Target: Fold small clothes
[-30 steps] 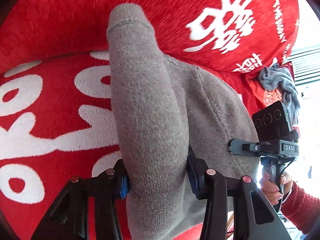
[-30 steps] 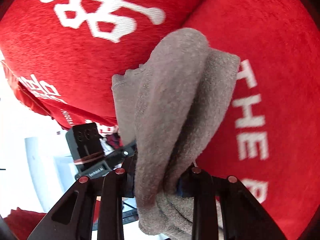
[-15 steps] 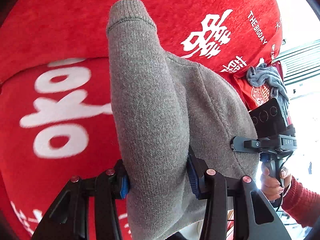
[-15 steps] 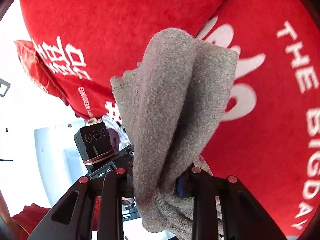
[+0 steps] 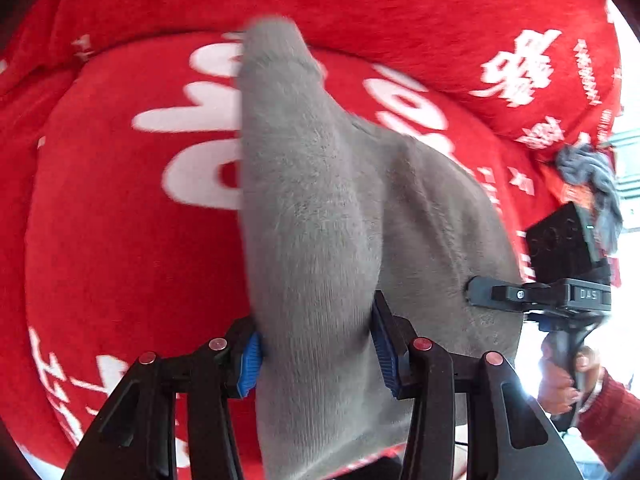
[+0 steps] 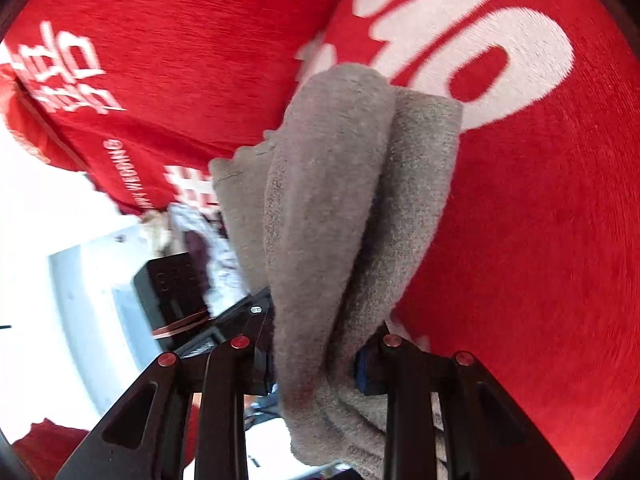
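Item 1, left wrist view: red plush cover [image 5: 120, 240] with white lettering filled the left and top of the view. Left gripper [image 5: 316, 354] stood at lower centre, its 2 blue pads [image 5: 249, 364] pressed against a bunched fold of the grey knitted garment [image 5: 312, 200], which rose from the jaws toward the top and spread rightward. Right gripper [image 5: 476, 292] gripped the garment's right edge, carried by a hand [image 5: 560, 376] in a red sleeve [image 5: 612, 424]. A crumpled grey cloth [image 5: 592, 176] lay at far right on the red cover.

Item 2, right wrist view: left gripper's black body [image 6: 176, 292] showed at left. The garment [image 6: 340, 220] hung doubled from the right gripper [image 6: 316, 364], jaws narrow and clamped on it. The red cover [image 6: 540, 280] lay behind.
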